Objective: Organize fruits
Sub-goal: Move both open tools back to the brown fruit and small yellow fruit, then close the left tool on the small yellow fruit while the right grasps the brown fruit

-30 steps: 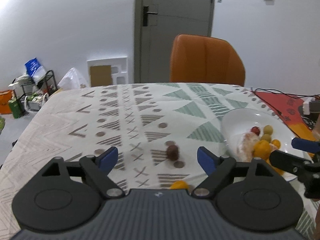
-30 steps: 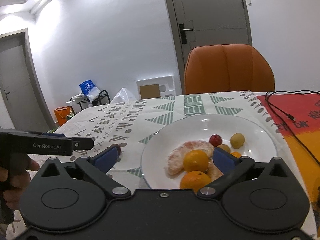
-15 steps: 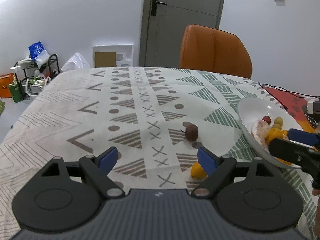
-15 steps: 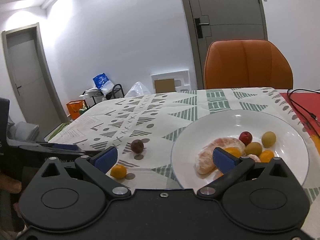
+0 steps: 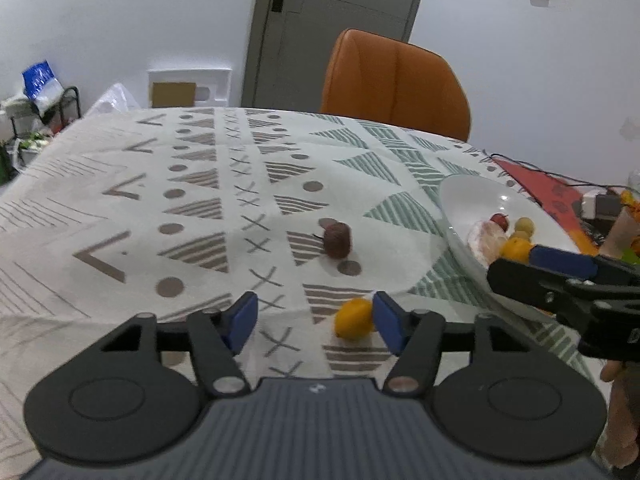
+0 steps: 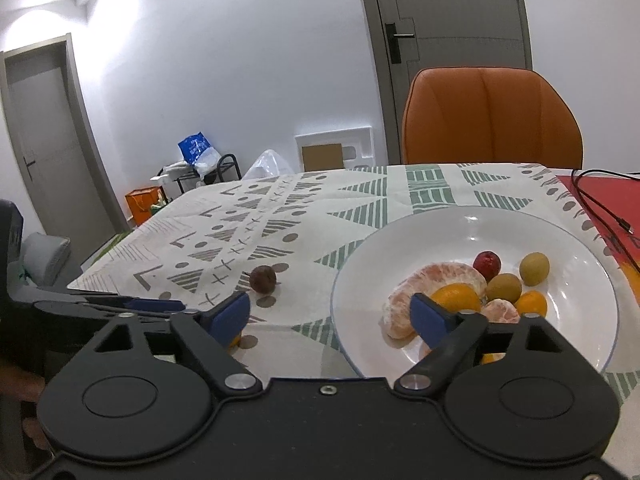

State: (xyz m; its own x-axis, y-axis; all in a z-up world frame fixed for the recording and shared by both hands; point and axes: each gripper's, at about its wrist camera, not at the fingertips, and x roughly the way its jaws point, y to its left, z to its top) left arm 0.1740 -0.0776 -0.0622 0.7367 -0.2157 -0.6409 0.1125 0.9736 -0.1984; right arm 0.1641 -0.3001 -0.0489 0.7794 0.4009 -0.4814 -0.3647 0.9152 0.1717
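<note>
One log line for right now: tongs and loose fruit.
left tongs: open, by small orange | right tongs: open | brown fruit: on tablecloth | plate: holds fruit

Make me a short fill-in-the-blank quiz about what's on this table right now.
1. Most of the fruit sits on a white ____.
2. The chair behind the table is ____.
3. The small yellow fruit lies on the tablecloth next to the left gripper, whose jaws are ____.

Answers: plate; orange; open

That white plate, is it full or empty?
Partly filled. The white plate holds peeled citrus segments and several small fruits, with bare white around them.
</note>
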